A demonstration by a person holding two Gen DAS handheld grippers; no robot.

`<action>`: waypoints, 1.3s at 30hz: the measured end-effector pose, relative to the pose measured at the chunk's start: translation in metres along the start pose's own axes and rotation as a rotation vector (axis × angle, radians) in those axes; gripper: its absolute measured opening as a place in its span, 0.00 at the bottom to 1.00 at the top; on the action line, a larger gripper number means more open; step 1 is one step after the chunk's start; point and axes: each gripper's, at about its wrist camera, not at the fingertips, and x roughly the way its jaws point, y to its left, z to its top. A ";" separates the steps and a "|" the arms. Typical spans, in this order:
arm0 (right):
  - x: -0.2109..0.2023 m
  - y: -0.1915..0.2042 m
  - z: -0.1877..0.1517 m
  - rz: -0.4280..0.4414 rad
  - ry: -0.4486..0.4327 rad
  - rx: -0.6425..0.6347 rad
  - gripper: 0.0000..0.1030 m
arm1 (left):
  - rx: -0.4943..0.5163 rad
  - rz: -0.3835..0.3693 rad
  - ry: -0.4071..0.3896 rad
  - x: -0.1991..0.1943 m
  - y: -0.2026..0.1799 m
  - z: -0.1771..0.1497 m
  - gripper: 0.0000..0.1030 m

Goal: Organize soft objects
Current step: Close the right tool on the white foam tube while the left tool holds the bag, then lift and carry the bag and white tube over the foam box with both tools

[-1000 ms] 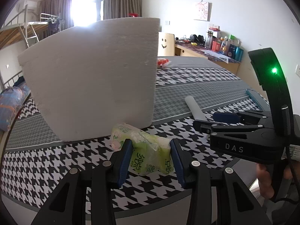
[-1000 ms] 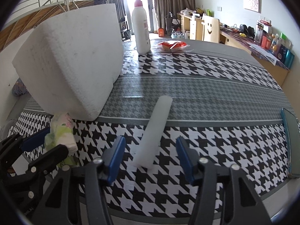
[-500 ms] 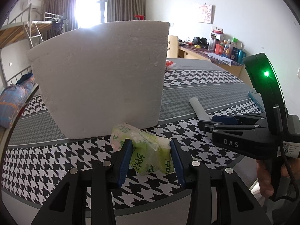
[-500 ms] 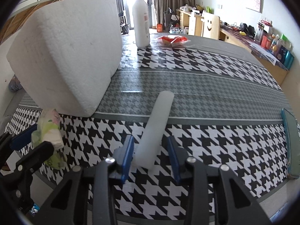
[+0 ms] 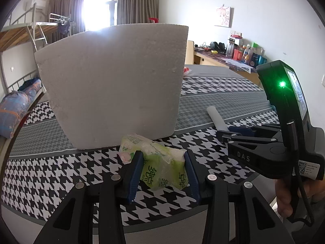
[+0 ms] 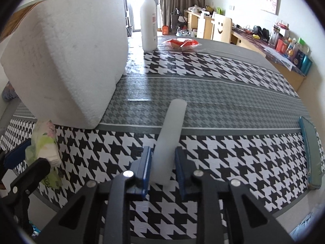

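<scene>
With both fingers closed on soft items: left gripper [image 5: 163, 174] pinching green tissue pack [image 5: 160, 166] beside foam box [image 5: 113, 85], right gripper [image 6: 162, 169] clamping white foam tube [image 6: 169, 134] on worktop [image 6: 233, 142], presumably for boxing.

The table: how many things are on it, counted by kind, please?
Foam pieces: 2, the big foam block and the foam tube in the right claw.
Tissue packs: 1, the green tissue pack in the left claw.
Bottles: 1, the white bottle.
Snack packets: 1, the red packet.
Phones: 1, the teal phone.
Total: 6
</scene>
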 end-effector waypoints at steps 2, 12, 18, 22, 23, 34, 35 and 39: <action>0.000 0.001 -0.001 -0.001 -0.001 0.002 0.25 | 0.001 -0.003 0.002 0.001 -0.001 0.000 0.42; -0.009 -0.006 -0.004 0.049 -0.026 0.011 0.17 | 0.014 -0.018 0.004 0.008 -0.003 0.003 0.42; -0.019 -0.009 -0.006 0.054 -0.048 0.021 0.17 | 0.018 -0.018 -0.001 0.007 -0.002 0.005 0.42; -0.027 -0.012 -0.005 0.054 -0.069 0.026 0.17 | 0.024 -0.020 -0.006 0.005 -0.003 0.007 0.42; -0.030 -0.012 -0.006 0.055 -0.075 0.029 0.17 | 0.026 -0.022 -0.007 0.005 -0.003 0.007 0.42; -0.047 -0.022 -0.003 0.052 -0.117 0.053 0.17 | 0.051 -0.031 -0.040 -0.007 -0.006 0.013 0.42; -0.050 -0.023 -0.003 0.051 -0.125 0.054 0.17 | 0.054 -0.031 -0.042 -0.007 -0.007 0.013 0.42; -0.054 -0.026 -0.002 0.047 -0.141 0.059 0.17 | 0.073 -0.028 -0.063 -0.011 -0.011 0.016 0.42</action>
